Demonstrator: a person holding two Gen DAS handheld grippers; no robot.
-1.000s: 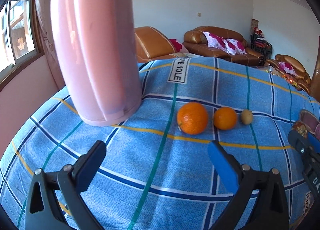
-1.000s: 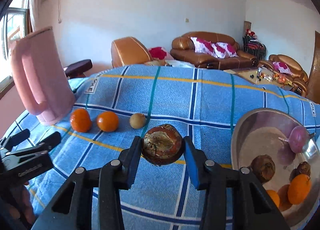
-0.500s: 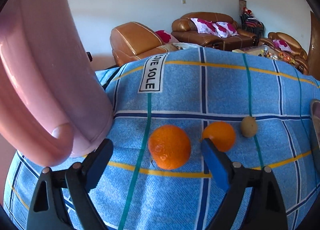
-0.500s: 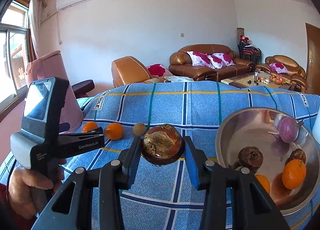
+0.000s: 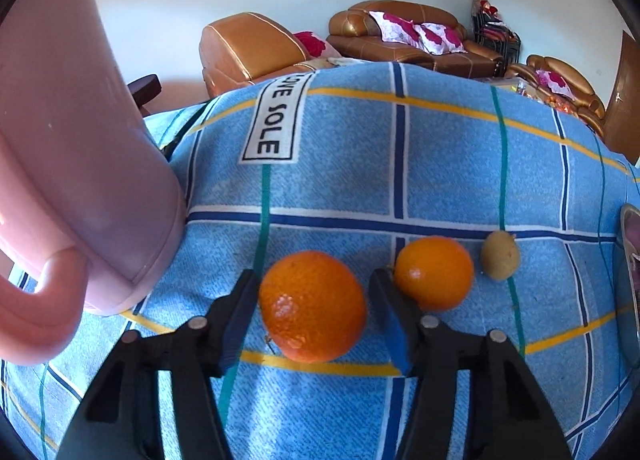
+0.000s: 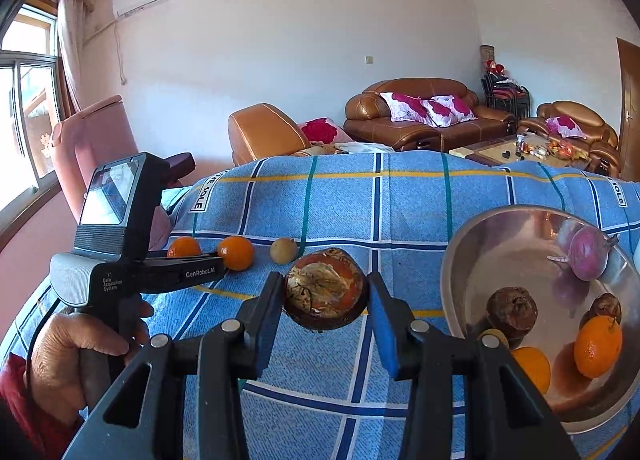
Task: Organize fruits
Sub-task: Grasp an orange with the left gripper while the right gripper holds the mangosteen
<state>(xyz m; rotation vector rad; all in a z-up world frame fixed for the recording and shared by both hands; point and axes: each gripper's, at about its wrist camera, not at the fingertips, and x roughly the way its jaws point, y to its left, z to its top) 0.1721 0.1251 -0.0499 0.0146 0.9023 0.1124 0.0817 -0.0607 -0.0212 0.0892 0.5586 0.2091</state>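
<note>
2 oranges point(image 6: 598, 346) lie in the metal bowl point(image 6: 472, 244); right jaws pinch a brown fruit point(image 6: 326, 294); left jaws closing around an orange point(image 5: 312, 306).

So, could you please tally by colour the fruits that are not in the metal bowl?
Orange fruits: 2
Yellow-brown fruit: 1
Dark-rinded fruit: 1
Total: 4
</note>
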